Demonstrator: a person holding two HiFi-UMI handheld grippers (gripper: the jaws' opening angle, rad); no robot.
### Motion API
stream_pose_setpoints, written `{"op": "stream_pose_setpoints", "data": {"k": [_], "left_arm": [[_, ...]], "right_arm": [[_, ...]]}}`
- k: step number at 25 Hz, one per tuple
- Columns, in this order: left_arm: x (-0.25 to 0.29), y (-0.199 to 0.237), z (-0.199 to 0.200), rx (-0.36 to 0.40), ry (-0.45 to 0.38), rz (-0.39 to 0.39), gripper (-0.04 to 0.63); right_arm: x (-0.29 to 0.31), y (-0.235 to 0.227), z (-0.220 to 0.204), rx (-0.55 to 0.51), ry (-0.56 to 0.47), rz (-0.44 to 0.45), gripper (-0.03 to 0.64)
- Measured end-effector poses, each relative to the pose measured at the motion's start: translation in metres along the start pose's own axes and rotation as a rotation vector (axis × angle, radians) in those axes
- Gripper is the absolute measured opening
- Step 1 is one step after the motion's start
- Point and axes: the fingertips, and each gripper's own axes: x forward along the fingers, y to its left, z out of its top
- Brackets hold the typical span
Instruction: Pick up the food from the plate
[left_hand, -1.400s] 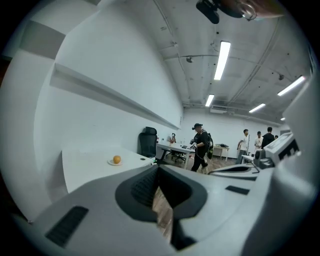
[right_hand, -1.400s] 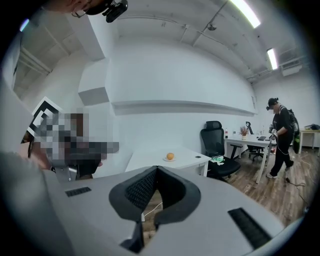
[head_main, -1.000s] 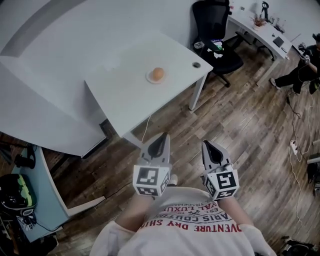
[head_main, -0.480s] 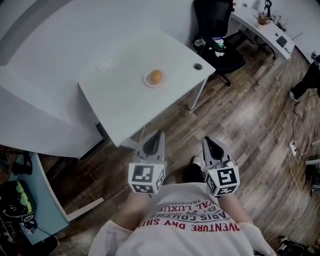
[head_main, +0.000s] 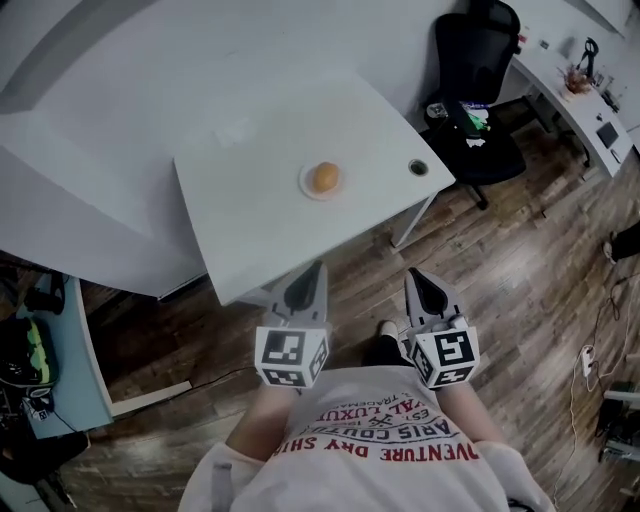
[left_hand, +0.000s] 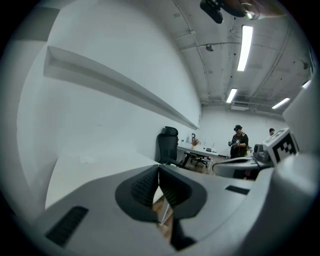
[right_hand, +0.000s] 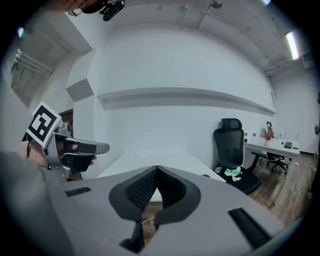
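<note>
An orange round food item (head_main: 325, 177) sits on a small white plate (head_main: 308, 187) near the middle of a white table (head_main: 260, 220) in the head view. My left gripper (head_main: 317, 268) is held close to my body, short of the table's near edge, its jaws shut on nothing. My right gripper (head_main: 414, 277) is beside it over the wooden floor, also shut and empty. In the left gripper view the left gripper (left_hand: 158, 169) has its pads touching; in the right gripper view the right gripper (right_hand: 157, 170) shows the same. Neither gripper view shows the food.
A black office chair (head_main: 478, 70) stands right of the table, another desk (head_main: 585, 95) beyond it. A grommet hole (head_main: 418, 167) marks the table's right corner. A teal side table (head_main: 60, 360) is at the left. A person (left_hand: 239, 142) stands far off.
The table and plate have shifted right and nearer in the head view as I moved closer. Both grippers stay shut and keep the same pose in front of my body.
</note>
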Motion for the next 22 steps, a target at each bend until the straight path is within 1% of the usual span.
{"op": "stream_pose_setpoints", "data": {"k": [2,6,11,17,22], "left_arm": [[0.018,-0.006,0.007,0.000,-0.005,0.033,0.008],[0.054,-0.018,0.018,-0.028,-0.007,0.093,0.008],[0.090,-0.030,0.020,-0.054,-0.004,0.168,0.008],[0.122,-0.034,0.014,-0.066,0.031,0.234,0.008],[0.135,-0.014,0.011,-0.085,0.051,0.298,0.008]], "right_arm": [[0.011,-0.020,0.006,-0.011,0.002,0.035,0.003],[0.031,-0.062,0.012,-0.024,0.012,0.094,0.004],[0.055,-0.100,0.013,-0.049,0.031,0.174,0.003],[0.084,-0.125,0.013,-0.063,0.049,0.257,0.003],[0.115,-0.126,0.010,-0.057,0.073,0.315,0.003]]}}
